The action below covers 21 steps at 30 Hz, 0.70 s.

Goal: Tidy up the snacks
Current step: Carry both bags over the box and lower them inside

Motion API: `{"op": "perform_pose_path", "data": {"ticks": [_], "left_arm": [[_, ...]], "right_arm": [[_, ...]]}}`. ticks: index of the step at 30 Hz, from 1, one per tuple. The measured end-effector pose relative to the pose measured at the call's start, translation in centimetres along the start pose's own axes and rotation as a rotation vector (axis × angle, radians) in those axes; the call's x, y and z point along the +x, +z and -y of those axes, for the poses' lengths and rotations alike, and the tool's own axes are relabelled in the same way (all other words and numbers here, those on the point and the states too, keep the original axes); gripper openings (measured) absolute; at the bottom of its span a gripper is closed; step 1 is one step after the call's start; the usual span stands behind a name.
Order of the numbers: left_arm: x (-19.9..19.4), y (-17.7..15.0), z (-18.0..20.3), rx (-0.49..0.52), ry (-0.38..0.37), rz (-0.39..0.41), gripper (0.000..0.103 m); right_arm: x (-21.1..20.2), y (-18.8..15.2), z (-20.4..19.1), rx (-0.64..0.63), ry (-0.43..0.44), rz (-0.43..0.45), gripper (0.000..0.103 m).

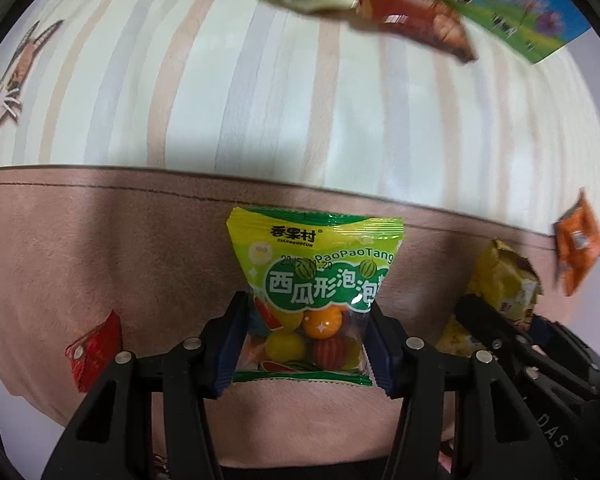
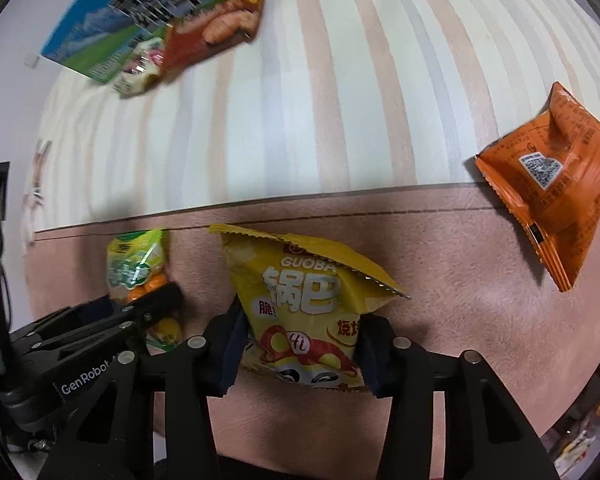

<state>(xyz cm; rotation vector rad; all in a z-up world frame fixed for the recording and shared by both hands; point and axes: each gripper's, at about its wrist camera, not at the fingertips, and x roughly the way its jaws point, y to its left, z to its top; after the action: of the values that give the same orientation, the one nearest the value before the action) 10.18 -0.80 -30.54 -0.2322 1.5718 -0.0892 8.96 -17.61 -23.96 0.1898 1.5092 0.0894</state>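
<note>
The green candy bag (image 1: 316,292) is gripped by the left claw (image 1: 308,340) and the yellow snack bag (image 2: 304,308) by the right claw (image 2: 300,356), with the blue box (image 2: 112,28) lying far ahead across the striped cloth (image 2: 340,100).

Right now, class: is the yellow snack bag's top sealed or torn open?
Cannot tell. The yellow bag has a folded, crumpled top flap; no opening shows.
</note>
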Motion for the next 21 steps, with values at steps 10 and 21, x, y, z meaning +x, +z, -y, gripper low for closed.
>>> {"op": "perform_pose_path", "data": {"ticks": [10, 21], "left_arm": [[-10.5, 4.9, 2.4, 0.012, -0.153, 0.159, 0.051], [-16.8, 21.9, 8.1, 0.115, -0.2, 0.128, 0.051]], "right_arm": [[-10.5, 5.8, 0.7, 0.015, 0.186, 0.128, 0.05], [-17.5, 21.4, -2.6, -0.095, 0.145, 0.192, 0.05]]}}
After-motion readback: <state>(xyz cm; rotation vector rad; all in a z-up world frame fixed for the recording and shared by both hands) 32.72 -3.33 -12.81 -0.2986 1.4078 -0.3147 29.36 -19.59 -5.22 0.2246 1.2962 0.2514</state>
